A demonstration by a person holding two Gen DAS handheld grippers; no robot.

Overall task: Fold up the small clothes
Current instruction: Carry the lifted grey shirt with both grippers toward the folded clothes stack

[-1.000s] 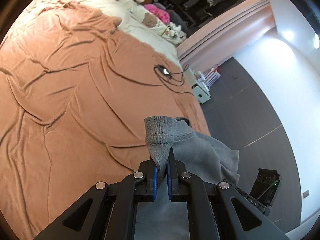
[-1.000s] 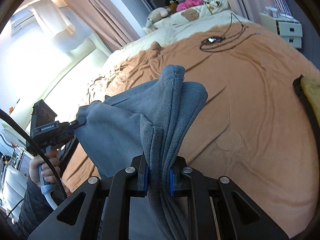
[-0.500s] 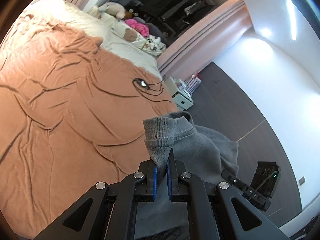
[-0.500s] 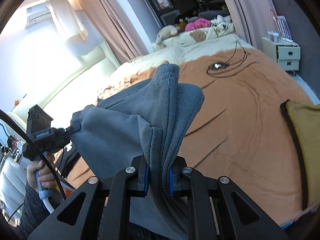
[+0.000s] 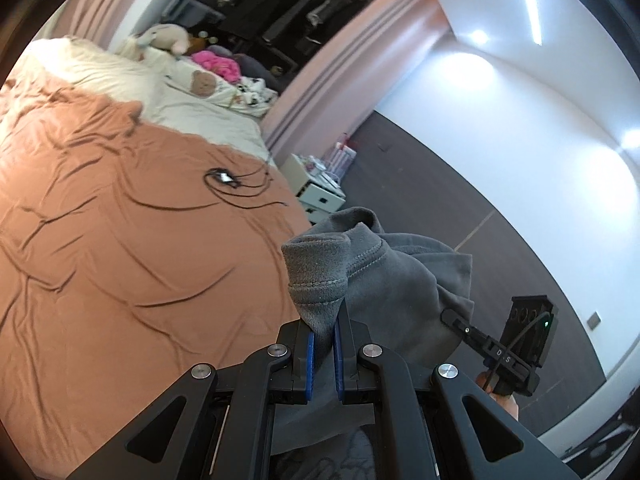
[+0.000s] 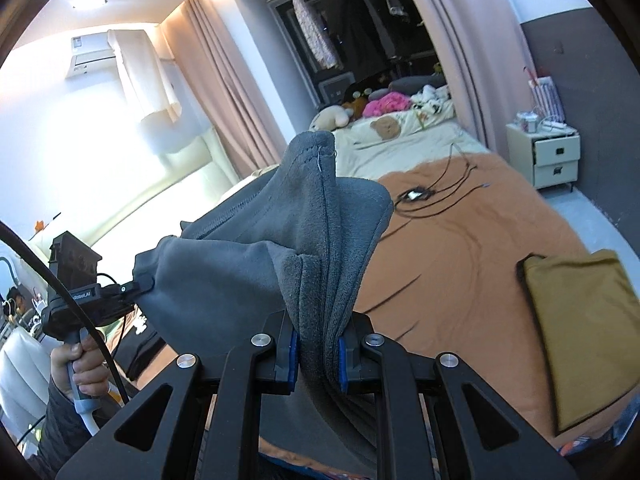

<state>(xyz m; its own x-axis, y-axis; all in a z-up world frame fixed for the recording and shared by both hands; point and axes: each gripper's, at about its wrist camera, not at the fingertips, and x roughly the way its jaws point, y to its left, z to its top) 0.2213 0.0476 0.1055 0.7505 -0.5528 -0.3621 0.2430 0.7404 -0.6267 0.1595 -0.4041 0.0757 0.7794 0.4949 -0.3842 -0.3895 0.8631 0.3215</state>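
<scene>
Left wrist view: an orange-brown bedsheet is being shown across the 9 o'clock half, wrinkled, with a coiled black cable lying on it at about 11 o'clock from centre. Cream bedding with a plush toy and a pink item is being seen at 12 o'clock. The left gripper is being kept nearly closed at 6 o'clock, a stitched hem of the grey fleece garment being pinched between its blue pads. The garment is being held in the air, draping toward 4 o'clock, where the right gripper's tip is being seen clamped on it. A white nightstand is standing just beside the bed edge.

Right wrist view: at 8 o'clock a hand is being seen gripping the left gripper's handle, its tip closed on one corner of the grey fleece garment. The garment is being stretched between both tools, above the orange-brown bedsheet. The right gripper at 6 o'clock is being kept narrow, a thick bunch of folded layers being squeezed between its blue pads. The black cable is lying at 1 o'clock; a mustard-yellow folded cloth is resting on the sheet at 4 o'clock. The nightstand is standing at 2 o'clock.
</scene>
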